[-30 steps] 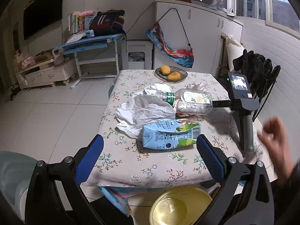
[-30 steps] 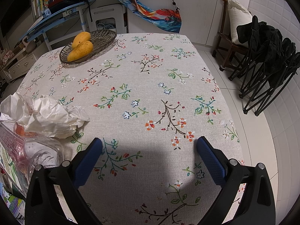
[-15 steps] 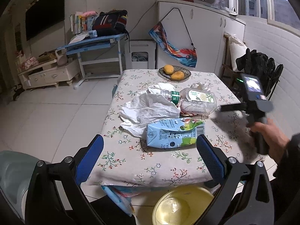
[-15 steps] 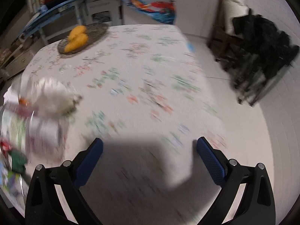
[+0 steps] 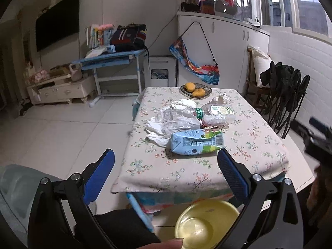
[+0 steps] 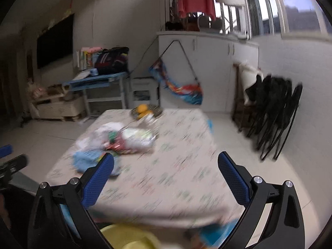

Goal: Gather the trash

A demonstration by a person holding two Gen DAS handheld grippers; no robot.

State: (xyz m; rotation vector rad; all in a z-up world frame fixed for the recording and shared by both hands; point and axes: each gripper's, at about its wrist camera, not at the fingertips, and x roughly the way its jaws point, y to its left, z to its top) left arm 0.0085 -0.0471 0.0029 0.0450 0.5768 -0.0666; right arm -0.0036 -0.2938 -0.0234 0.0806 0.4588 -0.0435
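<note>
- Left gripper: two black plastic arms with triangular cut-outs, each tipped by a bright blue finger pad with a fine dotted grip texture.
- Round silver screw heads set in pairs at the joints of each arm.
- Right gripper: same black frame, same blue textured pads, same silver screws.
- From the left wrist view, body of the right gripper seen at the right edge: black, blurred, with a blue tip.
- Dark clothing at the bottom edge between the black arms.
</note>
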